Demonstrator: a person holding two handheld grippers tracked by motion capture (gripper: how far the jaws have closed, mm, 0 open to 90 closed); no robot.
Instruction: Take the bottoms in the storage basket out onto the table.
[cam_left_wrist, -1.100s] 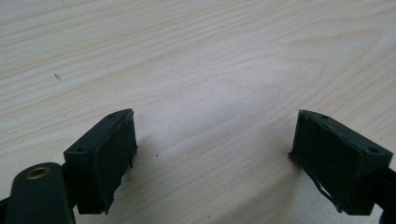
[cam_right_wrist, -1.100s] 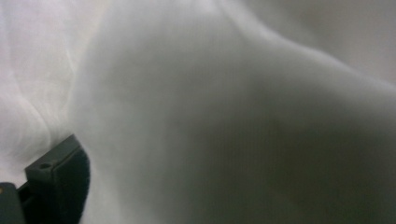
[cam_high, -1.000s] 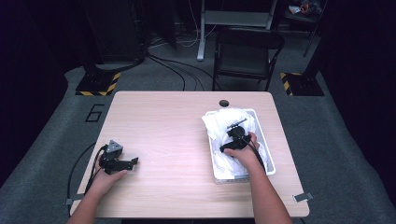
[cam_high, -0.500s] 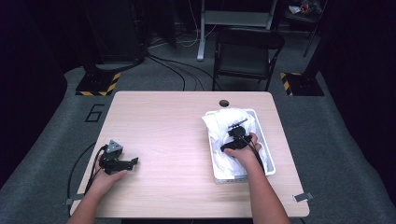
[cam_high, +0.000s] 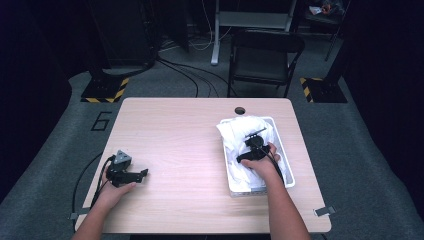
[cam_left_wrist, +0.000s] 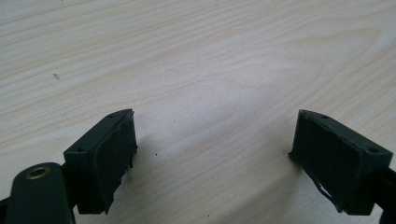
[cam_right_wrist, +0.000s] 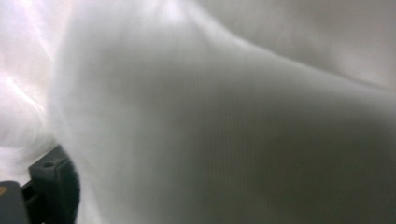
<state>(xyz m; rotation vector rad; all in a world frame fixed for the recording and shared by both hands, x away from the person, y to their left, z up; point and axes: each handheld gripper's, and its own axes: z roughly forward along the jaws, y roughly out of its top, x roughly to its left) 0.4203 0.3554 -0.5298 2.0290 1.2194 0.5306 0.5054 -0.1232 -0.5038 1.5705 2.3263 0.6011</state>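
A white cloth (cam_high: 239, 137) lies bunched in a white tub (cam_high: 283, 165), and that tub is the landmark here: it sits on the right part of the wooden table (cam_high: 190, 145), close to the table's right edge. The cloth fills the tub and heaps up above its far left corner. The right gripper (cam_high: 254, 142) is down inside the tub, pressed into the cloth near its middle, with the person's hand just behind it on the near side. In the right gripper view the cloth (cam_right_wrist: 224, 121) is blurred and right against the camera; one black jaw shows at the lower left and the other is hidden by fabric, so I cannot tell whether those jaws are apart or closed on the cloth. The left gripper (cam_high: 134, 175) rests on the table well to the left of the tub, near the front left corner. In the left gripper view its jaws stand wide apart over bare wood (cam_left_wrist: 210, 84), holding nothing.
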